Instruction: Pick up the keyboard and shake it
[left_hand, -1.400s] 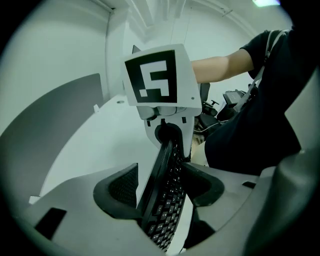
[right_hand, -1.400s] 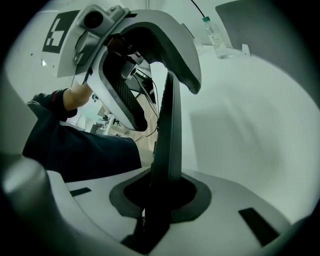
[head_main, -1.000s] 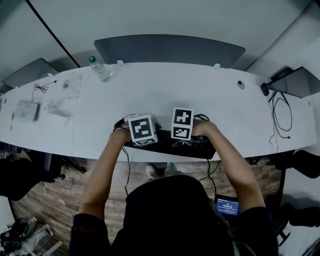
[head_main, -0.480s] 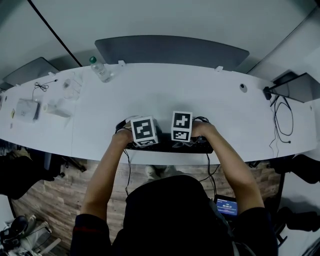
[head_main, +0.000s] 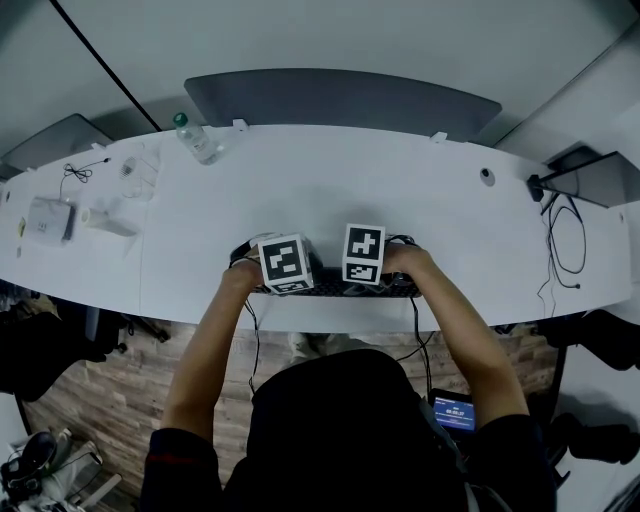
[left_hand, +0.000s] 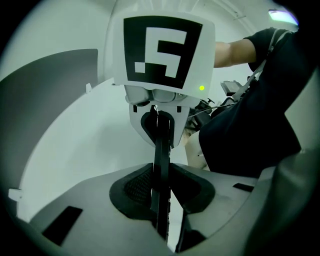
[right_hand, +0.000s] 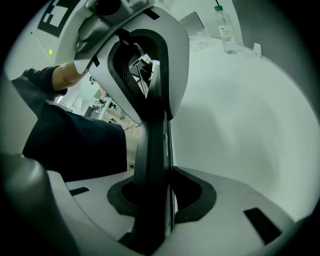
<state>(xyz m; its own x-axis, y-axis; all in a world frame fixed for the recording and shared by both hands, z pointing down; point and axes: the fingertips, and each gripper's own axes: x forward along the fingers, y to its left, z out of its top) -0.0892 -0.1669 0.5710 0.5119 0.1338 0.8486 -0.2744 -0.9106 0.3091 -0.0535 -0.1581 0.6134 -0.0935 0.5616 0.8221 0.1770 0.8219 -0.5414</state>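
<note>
The keyboard (left_hand: 161, 150) is held edge-on by its two ends at the near edge of the tabletop (head_main: 330, 190). The left claw (left_hand: 162, 195) is closing on one end. The right claw (right_hand: 160, 197) is opening, narrowly, with the other end between its pads. Before shaking, both grips should be made firm and level. A bottle (head_main: 195, 138) is seen at the far edge.

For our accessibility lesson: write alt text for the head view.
A person grips a black keyboard at a white desk's near edge: left tongs closing on it, right tongs opening with it between them. A bottle stands beyond.
</note>
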